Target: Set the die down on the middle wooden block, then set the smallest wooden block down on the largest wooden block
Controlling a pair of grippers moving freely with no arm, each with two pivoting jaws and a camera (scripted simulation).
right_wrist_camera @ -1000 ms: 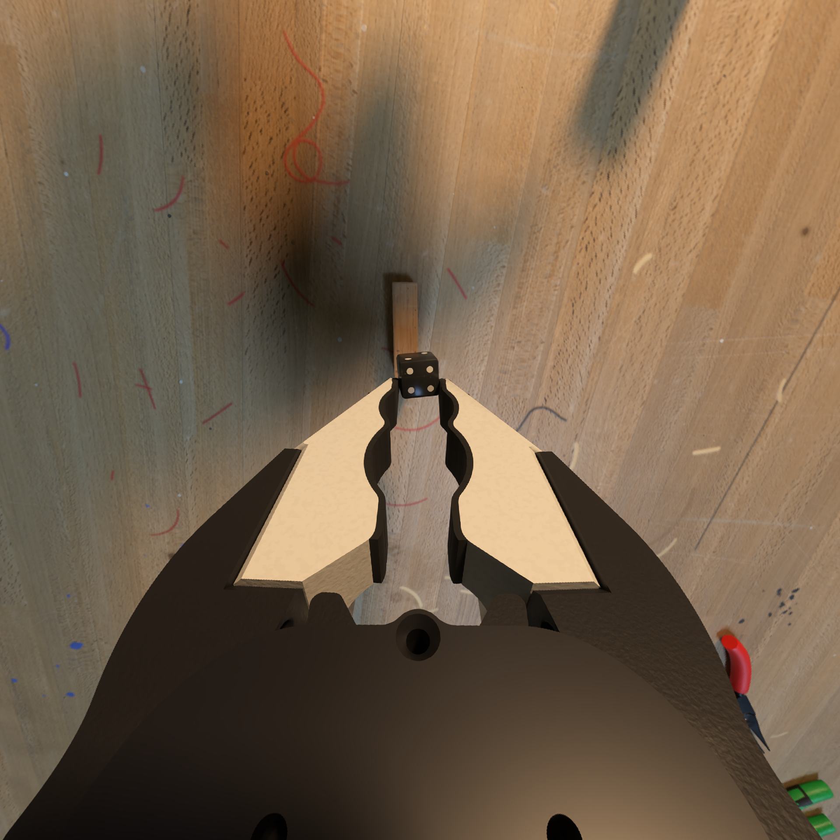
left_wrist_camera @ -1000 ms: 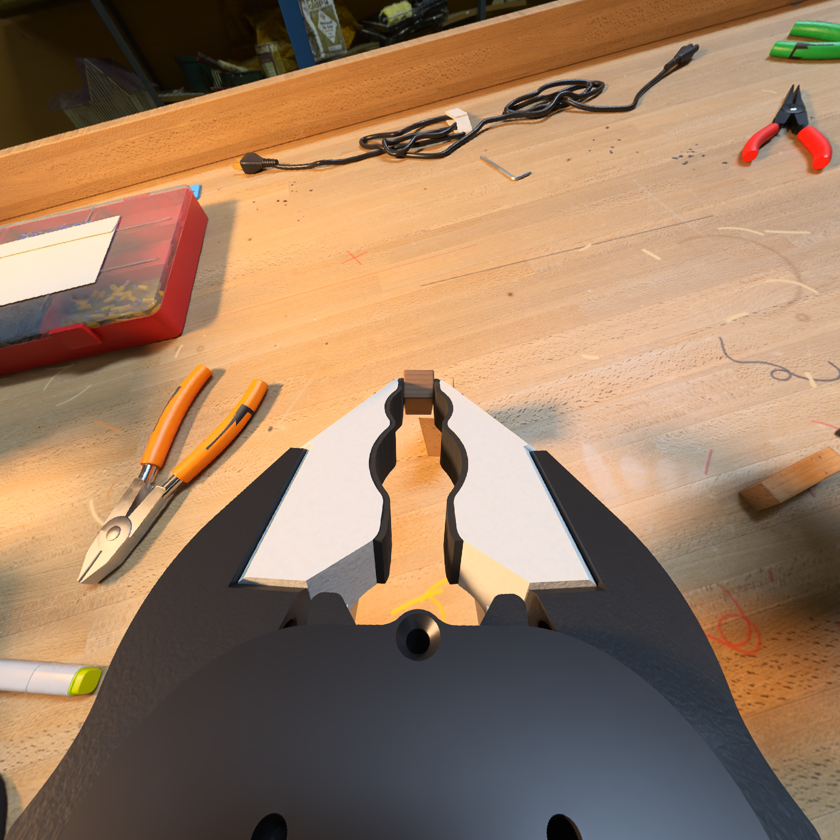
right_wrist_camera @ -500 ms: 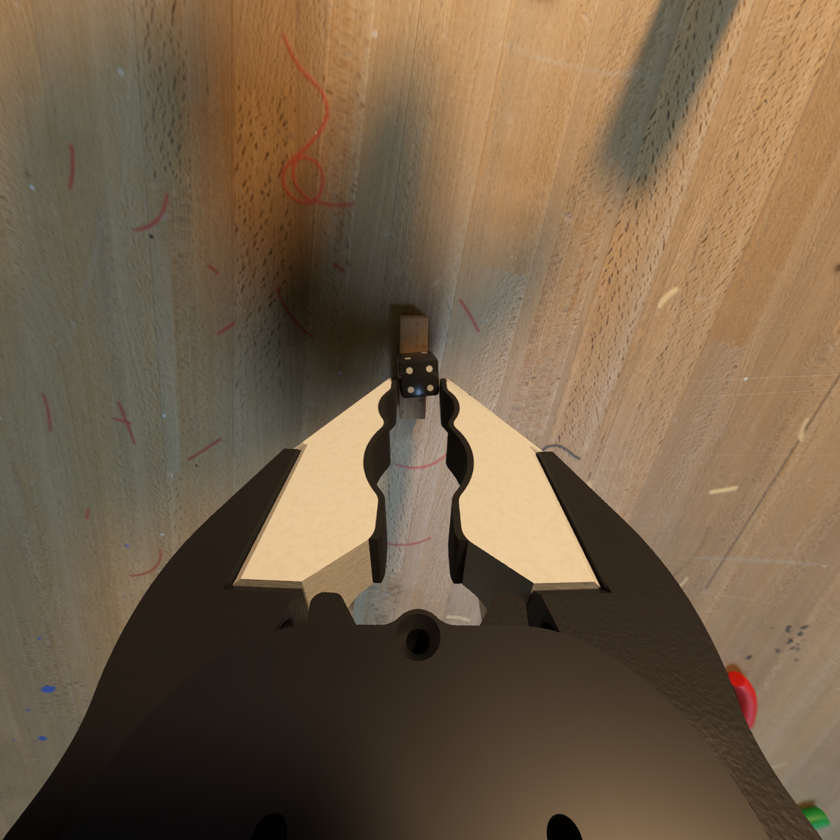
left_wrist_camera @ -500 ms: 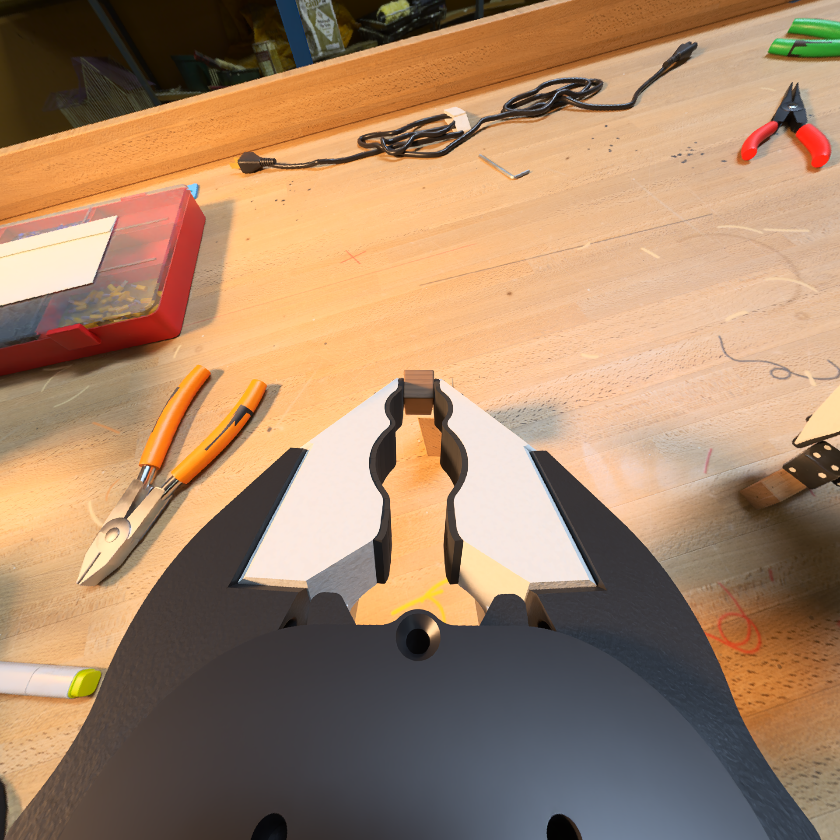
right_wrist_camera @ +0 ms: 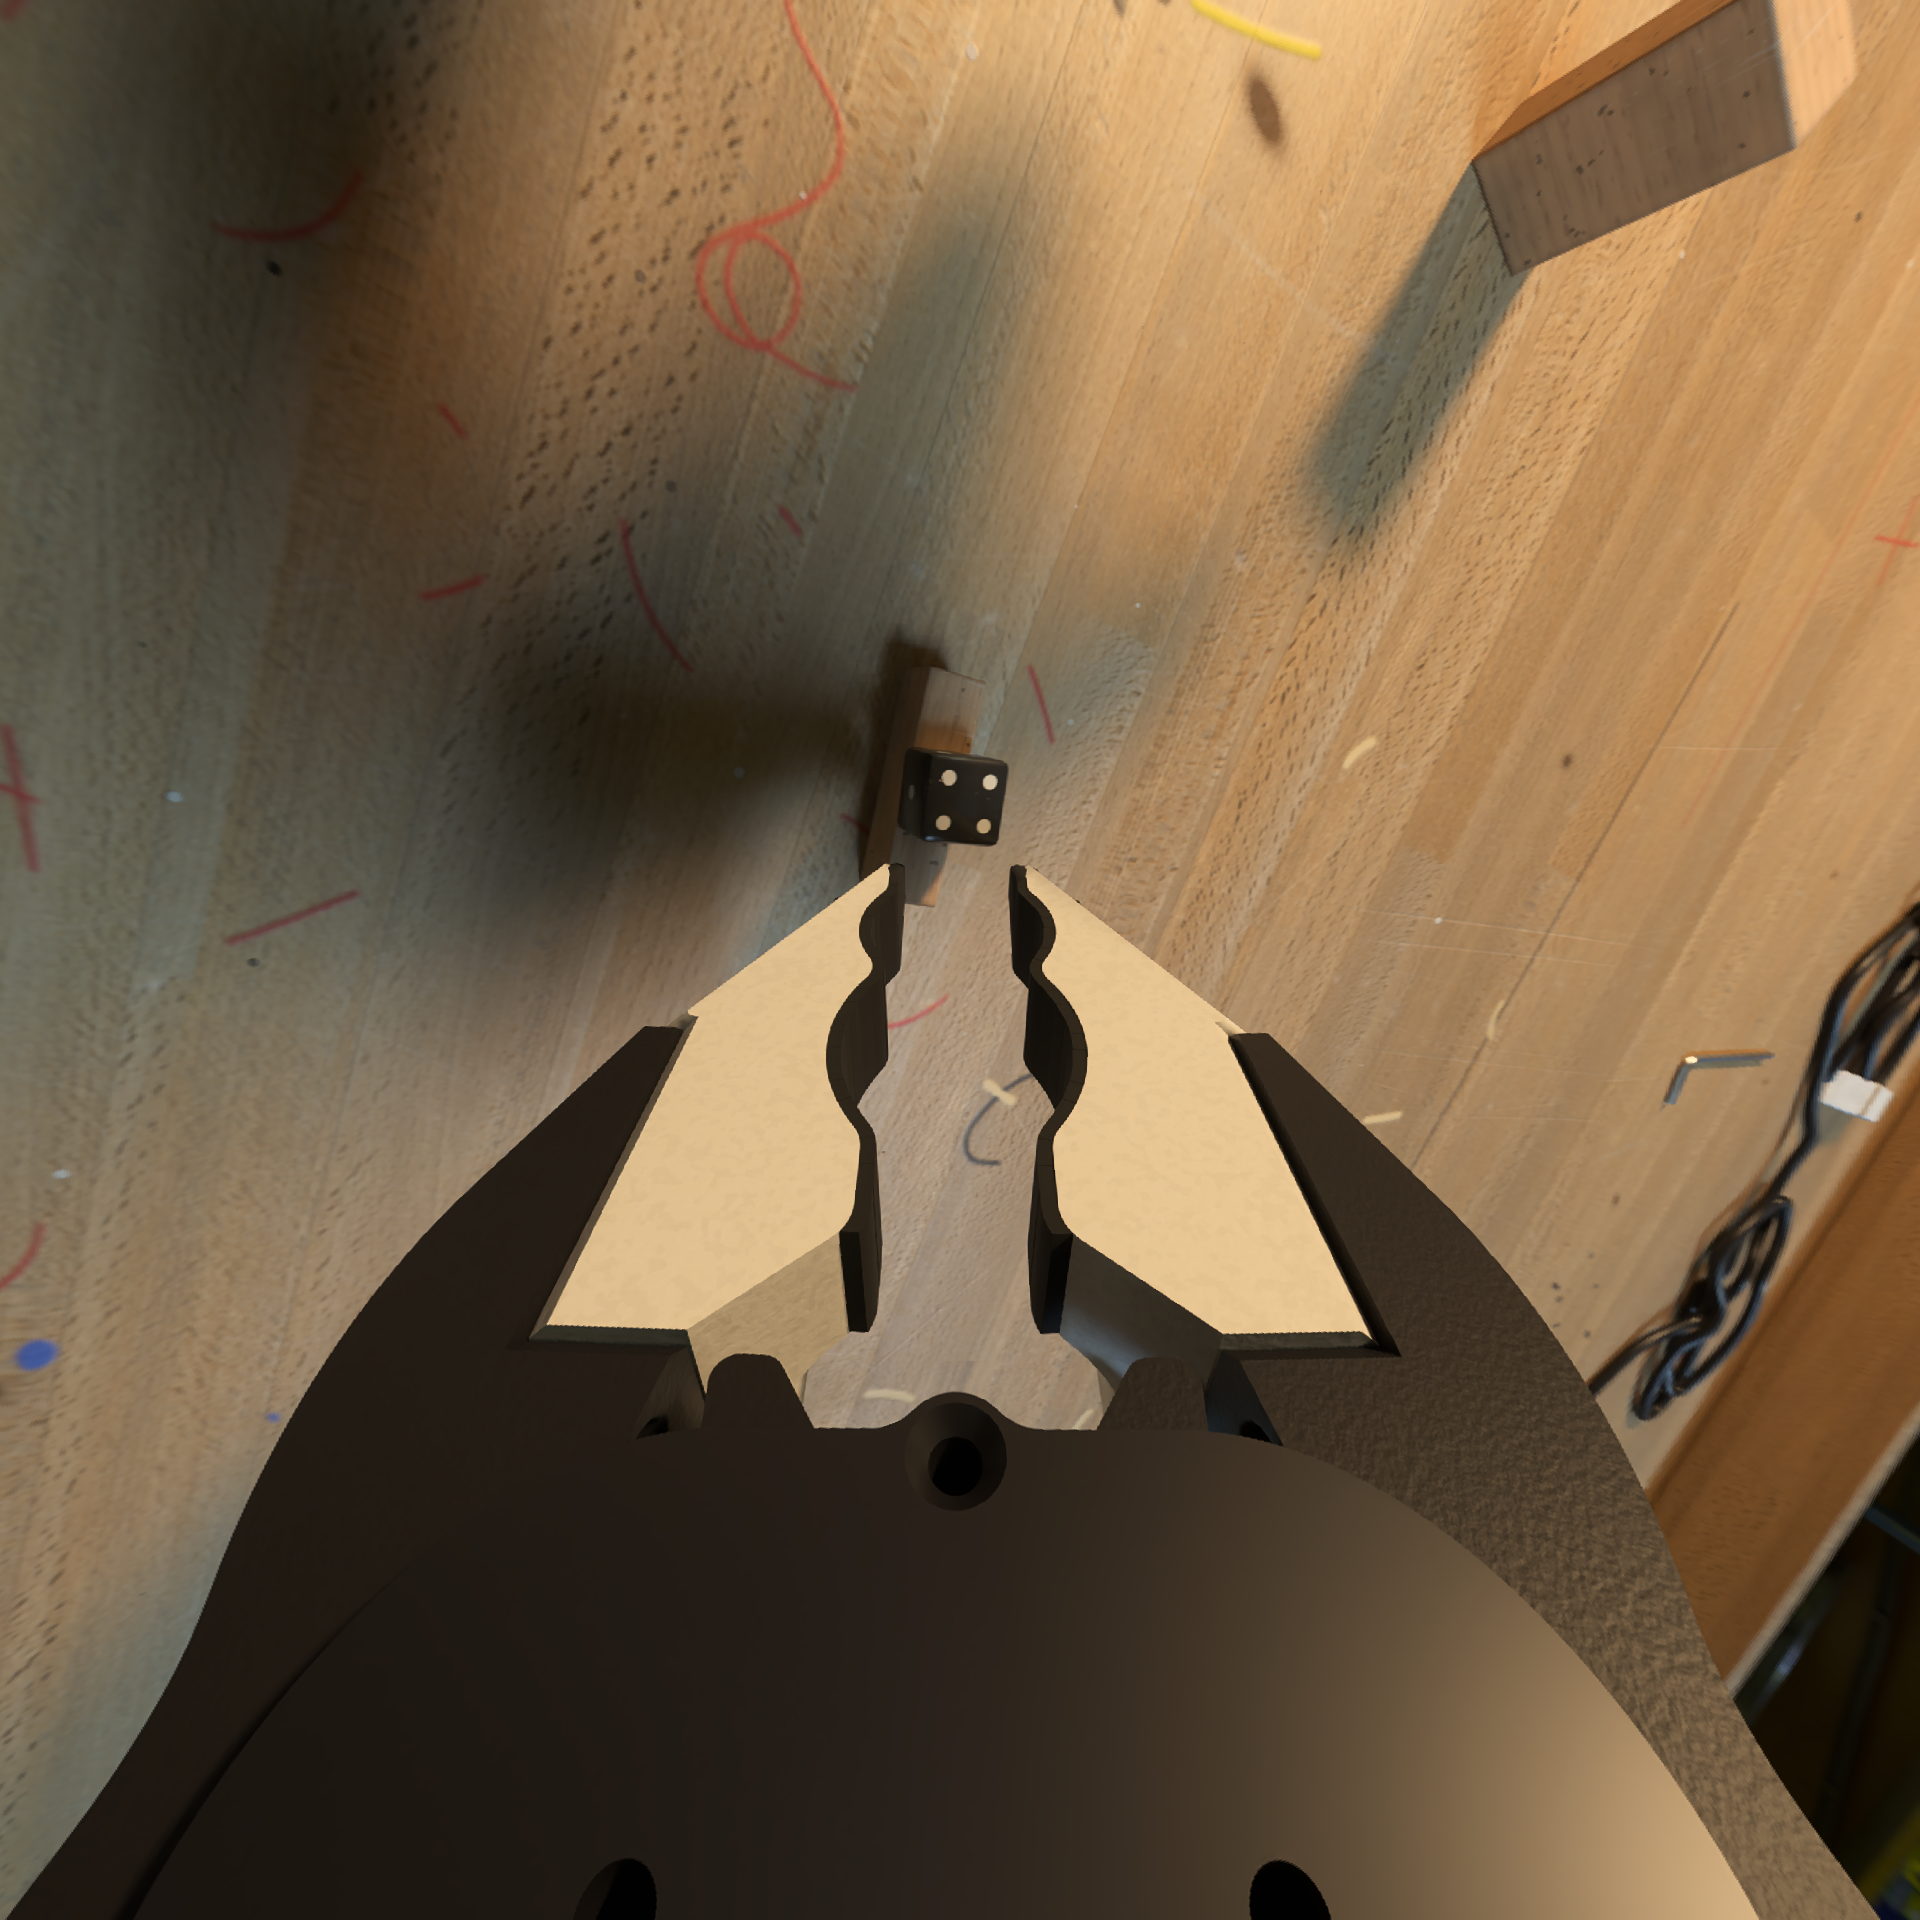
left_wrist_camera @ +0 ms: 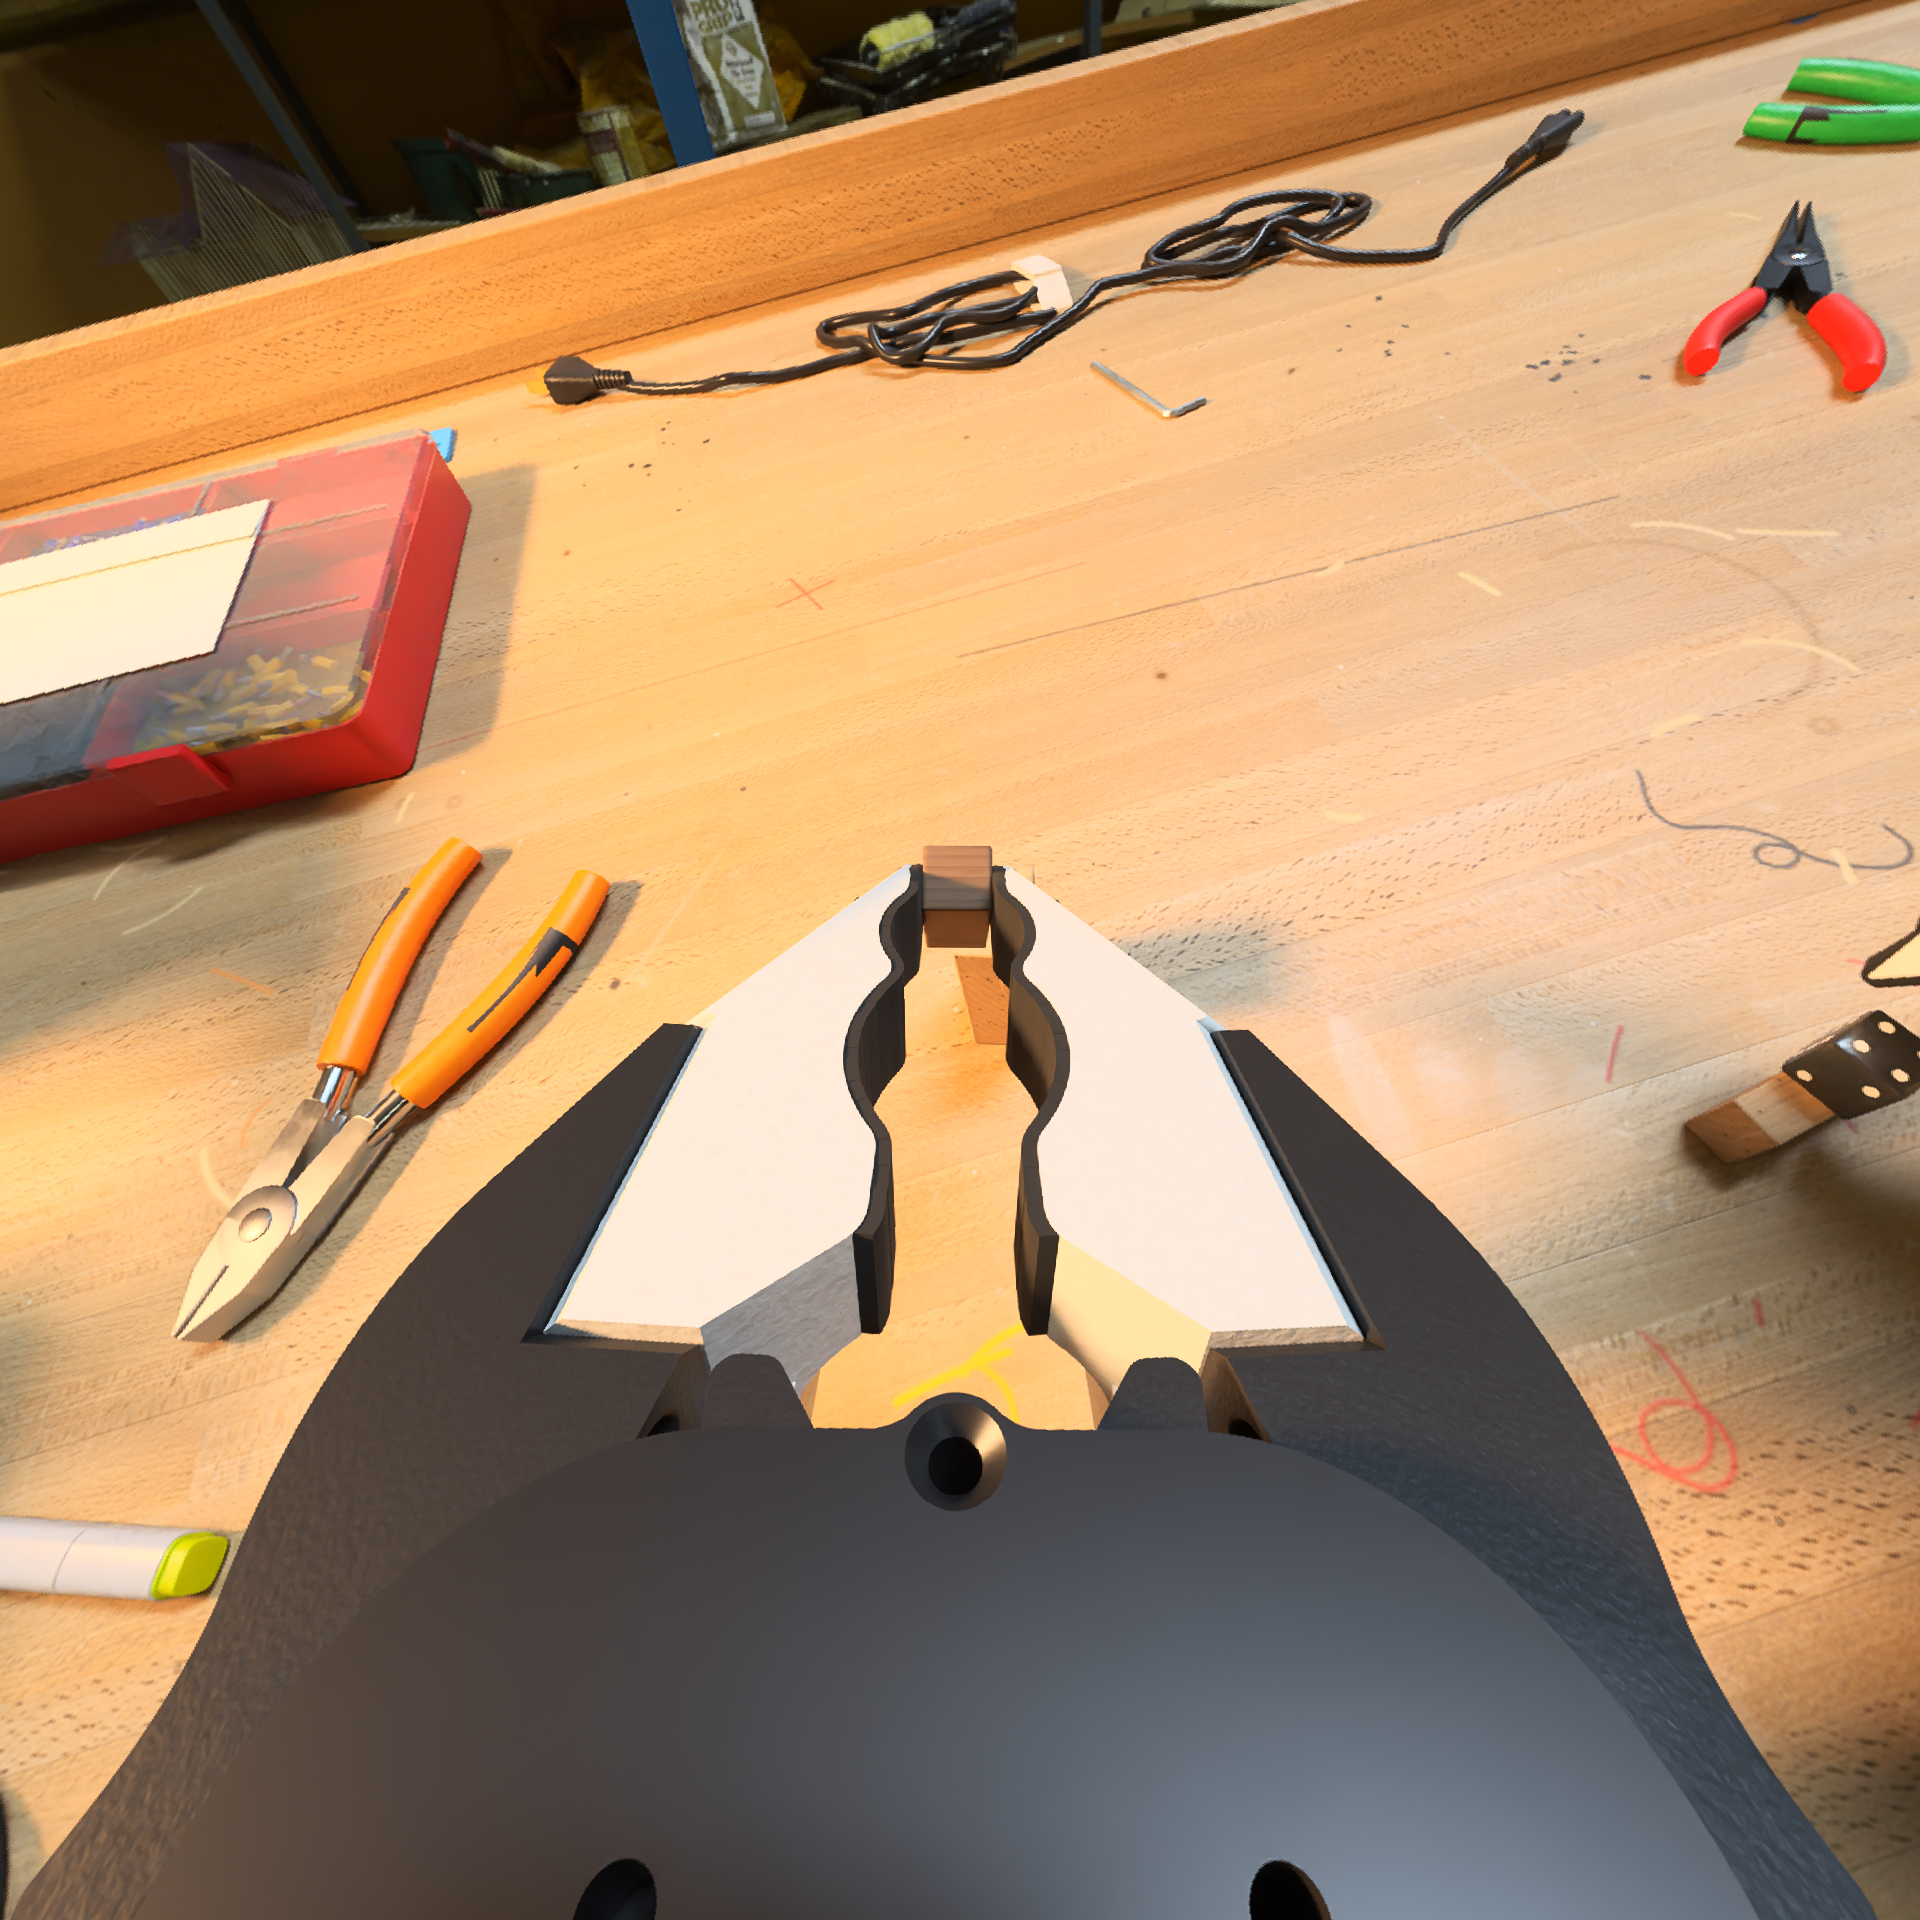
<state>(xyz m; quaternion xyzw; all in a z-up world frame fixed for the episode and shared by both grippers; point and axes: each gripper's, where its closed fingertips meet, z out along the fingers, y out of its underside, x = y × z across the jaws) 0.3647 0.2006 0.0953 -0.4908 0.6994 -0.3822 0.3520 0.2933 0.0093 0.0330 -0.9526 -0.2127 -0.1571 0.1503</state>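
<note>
My left gripper (left_wrist_camera: 957,883) is shut on the smallest wooden block (left_wrist_camera: 956,902) and holds it above the bench. Under it, between the fingers, part of a pale wooden block (left_wrist_camera: 982,1000) shows. It looks like the largest block, which also appears at the top right of the right wrist view (right_wrist_camera: 1662,135). The black die (right_wrist_camera: 956,805) with white pips rests on the middle wooden block (right_wrist_camera: 940,712). My right gripper (right_wrist_camera: 956,878) is open and empty, just short of the die. The die (left_wrist_camera: 1860,1060) on its block (left_wrist_camera: 1745,1122) also shows at the right edge of the left wrist view.
A red organiser box (left_wrist_camera: 208,644) and orange pliers (left_wrist_camera: 395,1070) lie at the left. A black cable (left_wrist_camera: 1091,301), a hex key (left_wrist_camera: 1143,390), red pliers (left_wrist_camera: 1797,312) and green handles (left_wrist_camera: 1849,114) lie far off. A marker (left_wrist_camera: 104,1558) is near left. A wooden rail (left_wrist_camera: 727,218) bounds the back.
My right gripper has lowered the die onto the middle block, opened, and drawn back from it. My left gripper has stayed still with the smallest block in it.
</note>
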